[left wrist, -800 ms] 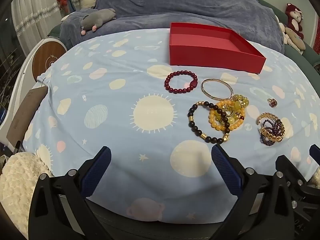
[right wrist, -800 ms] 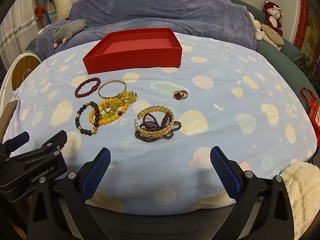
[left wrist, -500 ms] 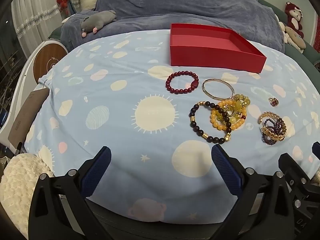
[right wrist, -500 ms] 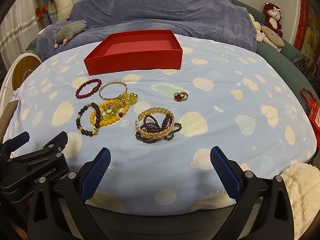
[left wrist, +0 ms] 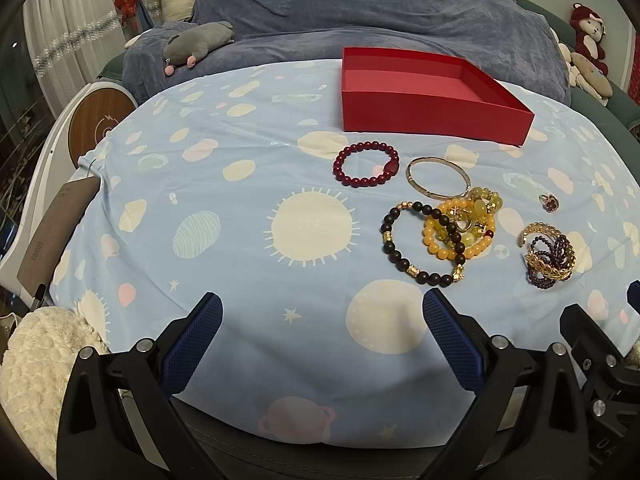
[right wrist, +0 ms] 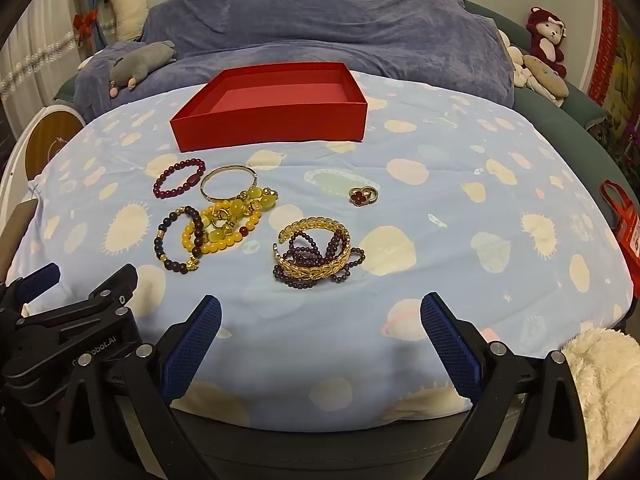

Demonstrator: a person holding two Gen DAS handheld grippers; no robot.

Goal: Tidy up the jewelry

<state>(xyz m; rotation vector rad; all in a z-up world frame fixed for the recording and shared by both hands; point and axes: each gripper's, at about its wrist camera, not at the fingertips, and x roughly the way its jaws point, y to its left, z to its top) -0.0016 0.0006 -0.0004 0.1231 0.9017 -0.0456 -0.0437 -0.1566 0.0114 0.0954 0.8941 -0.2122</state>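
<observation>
An empty red box (left wrist: 432, 100) (right wrist: 276, 106) sits at the back of the blue patterned cloth (left wrist: 240, 240). In front of it lie a dark red bead bracelet (left wrist: 366, 164) (right wrist: 179, 179), a thin gold bangle (left wrist: 438, 178) (right wrist: 228, 182), a black bead bracelet (left wrist: 420, 248) (right wrist: 178, 240), a pile of yellow bead bracelets (left wrist: 464, 226) (right wrist: 230, 220), a gold cuff tangled with purple beads (left wrist: 548, 256) (right wrist: 316, 254) and a red ring (left wrist: 550, 202) (right wrist: 363, 196). My left gripper (left wrist: 322, 344) and right gripper (right wrist: 320, 342) are open and empty, near the front edge, short of the jewelry.
A blue-grey blanket (right wrist: 320, 28) lies heaped behind the cloth, with a grey plush (left wrist: 200, 46) on it. Plush toys (right wrist: 546, 46) sit at the right. A fluffy white cushion (left wrist: 32, 360) lies at the front left, another (right wrist: 600, 380) at the front right.
Both grippers have shifted slightly; the jewelry and box sit a little differently in view. Nothing was picked up and both stay open.
</observation>
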